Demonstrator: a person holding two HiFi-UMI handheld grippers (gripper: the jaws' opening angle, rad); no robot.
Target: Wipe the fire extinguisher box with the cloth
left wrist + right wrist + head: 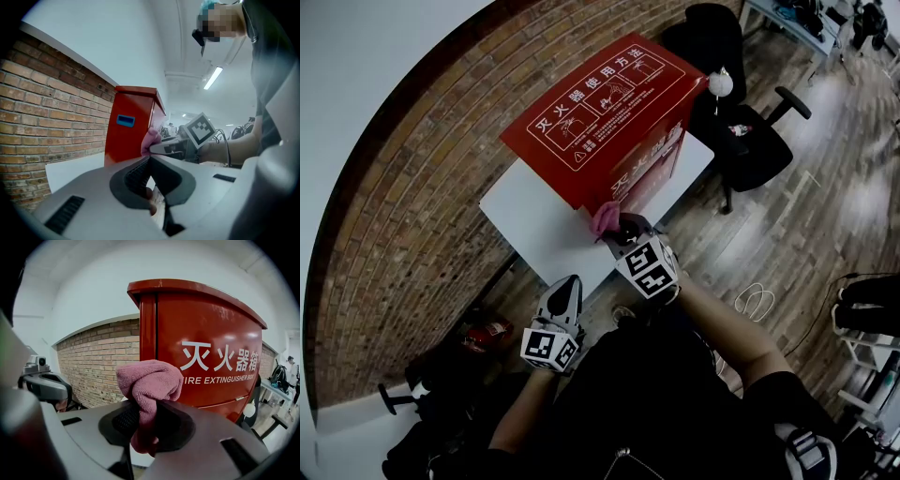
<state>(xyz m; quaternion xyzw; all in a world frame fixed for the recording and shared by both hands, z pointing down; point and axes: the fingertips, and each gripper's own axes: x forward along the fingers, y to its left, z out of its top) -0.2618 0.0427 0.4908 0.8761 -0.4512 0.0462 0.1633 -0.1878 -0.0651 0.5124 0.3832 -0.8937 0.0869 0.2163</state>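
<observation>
A red fire extinguisher box (609, 112) with white lettering stands on a white table (534, 220) against the brick wall. My right gripper (614, 228) is shut on a bunched pink cloth (149, 385), which it holds against the lower front corner of the box (211, 352). The cloth (605, 218) shows pink at that corner in the head view. My left gripper (567, 289) hangs shut and empty below the table's near edge, to the left of the right one. In the left gripper view the box (131, 126) and the cloth (152, 139) lie ahead.
A brick wall (412, 187) runs behind the table. A black office chair (741, 112) stands to the right of the box on the wooden floor. Dark bags and a red thing (483, 333) lie on the floor to the left of my legs.
</observation>
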